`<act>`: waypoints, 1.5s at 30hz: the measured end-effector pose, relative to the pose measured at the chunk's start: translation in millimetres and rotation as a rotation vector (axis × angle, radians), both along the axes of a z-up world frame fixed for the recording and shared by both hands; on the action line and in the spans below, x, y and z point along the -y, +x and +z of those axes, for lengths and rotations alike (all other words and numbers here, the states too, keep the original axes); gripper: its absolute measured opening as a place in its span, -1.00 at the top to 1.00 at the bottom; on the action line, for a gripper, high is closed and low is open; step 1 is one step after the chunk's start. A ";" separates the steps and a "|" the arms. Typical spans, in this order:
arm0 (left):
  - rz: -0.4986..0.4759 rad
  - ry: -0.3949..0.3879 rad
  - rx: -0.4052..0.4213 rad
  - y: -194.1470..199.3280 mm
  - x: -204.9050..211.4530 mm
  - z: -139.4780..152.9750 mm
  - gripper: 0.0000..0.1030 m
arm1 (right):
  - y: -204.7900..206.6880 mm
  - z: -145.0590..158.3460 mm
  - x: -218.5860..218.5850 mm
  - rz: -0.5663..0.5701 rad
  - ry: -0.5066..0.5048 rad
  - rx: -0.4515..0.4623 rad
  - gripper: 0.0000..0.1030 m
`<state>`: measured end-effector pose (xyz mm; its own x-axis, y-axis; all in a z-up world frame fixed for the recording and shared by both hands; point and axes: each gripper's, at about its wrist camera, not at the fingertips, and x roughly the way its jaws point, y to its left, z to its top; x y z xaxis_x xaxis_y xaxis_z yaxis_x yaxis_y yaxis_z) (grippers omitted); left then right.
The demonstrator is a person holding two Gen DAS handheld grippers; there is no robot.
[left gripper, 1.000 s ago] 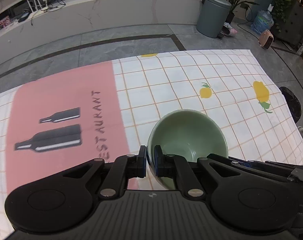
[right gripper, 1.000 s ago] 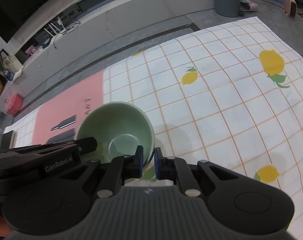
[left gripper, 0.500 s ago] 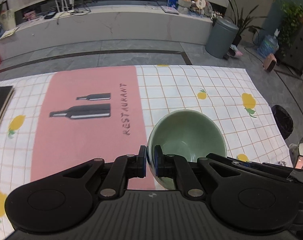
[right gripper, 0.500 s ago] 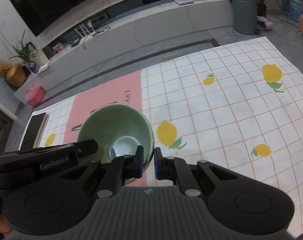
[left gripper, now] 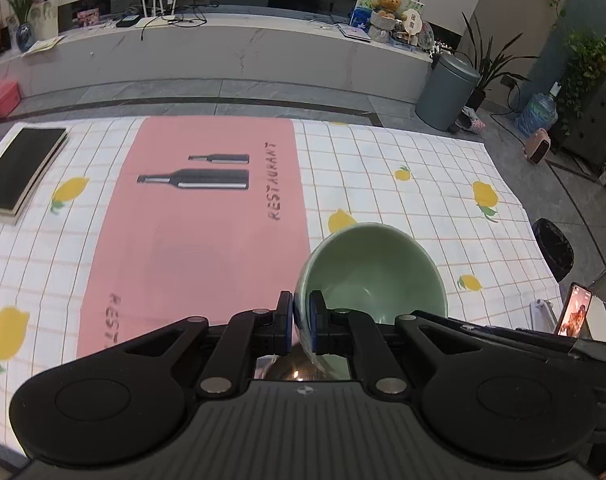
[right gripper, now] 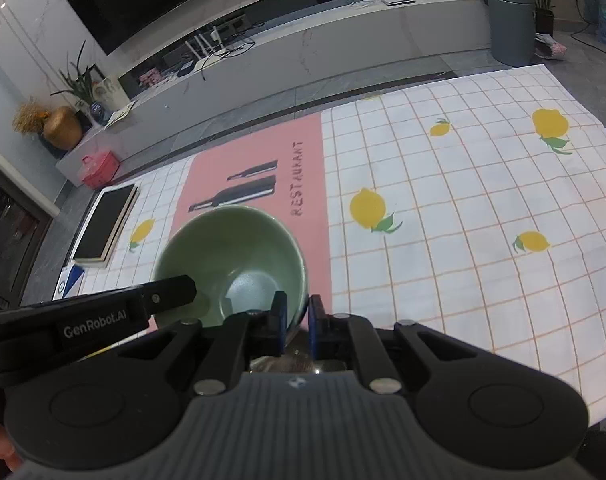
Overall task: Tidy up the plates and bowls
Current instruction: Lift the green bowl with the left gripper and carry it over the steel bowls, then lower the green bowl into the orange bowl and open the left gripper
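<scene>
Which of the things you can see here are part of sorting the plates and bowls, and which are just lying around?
Part of the job:
- green bowl, held off the table
- left gripper, jaws shut on its rim
- right gripper, jaws shut on the opposite rim

Just lying about:
- black book on the tablecloth
- phone
- grey bin on the floor

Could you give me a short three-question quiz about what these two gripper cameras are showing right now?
1. True or false: the green bowl rests flat on the tablecloth.
2. How many grippers pinch the bowl's rim? A one, B two, C none.
3. What dark flat thing lies near the cloth's far left corner?

Key:
1. False; it is held up, tilted, above the cloth.
2. B; the left gripper and the right gripper each clamp the rim on opposite sides.
3. A black book.
</scene>
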<state>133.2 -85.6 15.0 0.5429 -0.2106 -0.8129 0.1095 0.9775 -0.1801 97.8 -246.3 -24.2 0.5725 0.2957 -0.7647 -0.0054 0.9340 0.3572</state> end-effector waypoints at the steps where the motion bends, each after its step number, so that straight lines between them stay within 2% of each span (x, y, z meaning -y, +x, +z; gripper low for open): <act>1: 0.005 -0.005 -0.004 -3.5 -1.3 -1.7 0.84 | -2.2 -0.1 -1.3 0.007 -0.008 0.001 0.84; 8: 0.024 -0.045 -0.060 -22.2 -9.4 -16.9 0.83 | -11.3 -11.3 -4.6 0.051 -0.039 -0.036 0.85; 20: 0.032 -0.049 -0.141 -39.9 -10.8 -50.0 0.82 | -25.0 -45.9 -2.7 0.074 -0.048 -0.129 0.86; 33: -0.014 0.037 -0.150 -42.1 -2.6 -60.6 0.78 | -15.6 -65.2 -8.3 0.101 -0.071 -0.173 0.89; 45: -0.033 0.076 -0.165 -38.6 0.6 -66.4 0.75 | -8.1 -76.1 -15.5 0.121 -0.102 -0.196 0.89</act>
<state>94.6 -86.2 -51.4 0.3944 -0.1610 -0.9047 0.1172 0.9853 -0.1243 89.7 -230.8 -100.3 0.3758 0.2685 -0.8870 -0.0596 0.9621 0.2660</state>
